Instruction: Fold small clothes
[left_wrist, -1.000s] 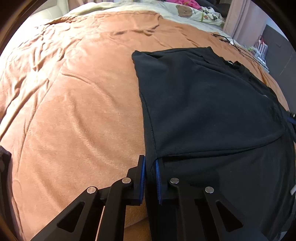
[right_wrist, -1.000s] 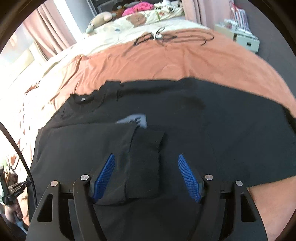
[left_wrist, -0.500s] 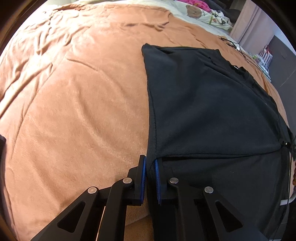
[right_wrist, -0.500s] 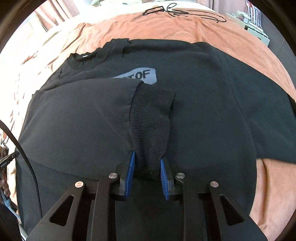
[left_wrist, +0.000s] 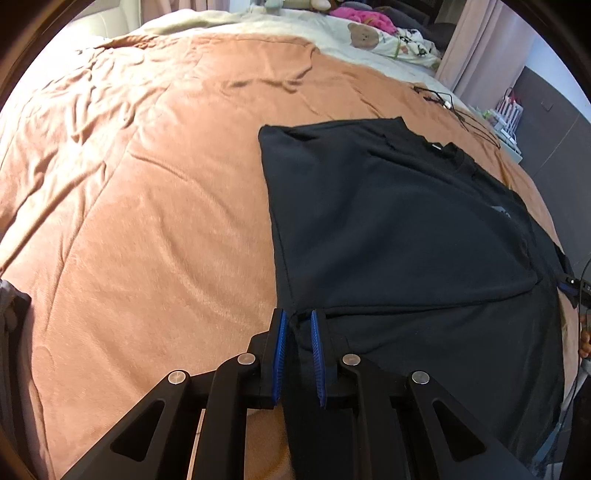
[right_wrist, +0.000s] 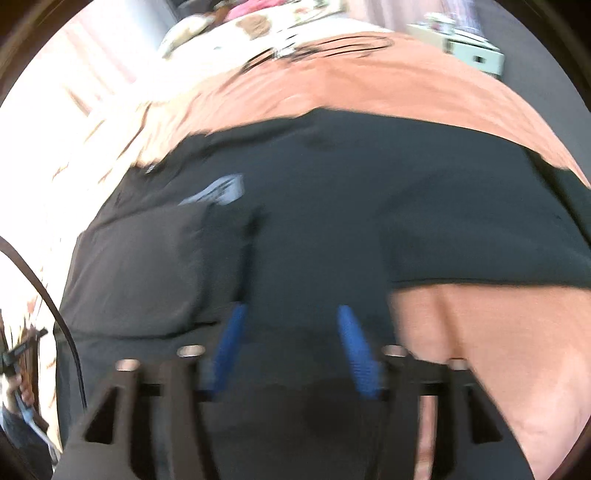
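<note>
A black shirt (left_wrist: 388, 229) lies flat on an orange blanket (left_wrist: 147, 184), its left side folded over the body. My left gripper (left_wrist: 297, 325) holds the shirt's lower left fold edge; cloth fills the narrow gap between the blue pads, and the jaws are starting to open. The right wrist view is blurred by motion. There my right gripper (right_wrist: 291, 317) hovers over the shirt (right_wrist: 332, 203) with jaws opening wide and nothing gripped between them. The folded sleeve (right_wrist: 147, 266) and its ribbed cuff (right_wrist: 229, 240) lie to its left, below a pale print (right_wrist: 218, 192).
Black cables (left_wrist: 454, 107) lie on the blanket beyond the collar. Pillows and a bear-print cover (left_wrist: 364, 35) sit at the head of the bed. A shelf with small items (left_wrist: 509, 114) stands at the right. Bare blanket (right_wrist: 480, 332) shows right of the shirt's hem.
The right gripper, shut on the sleeve cuff half a second ago, has let it go and swung right. The left gripper has risen a little, still on the fold edge.
</note>
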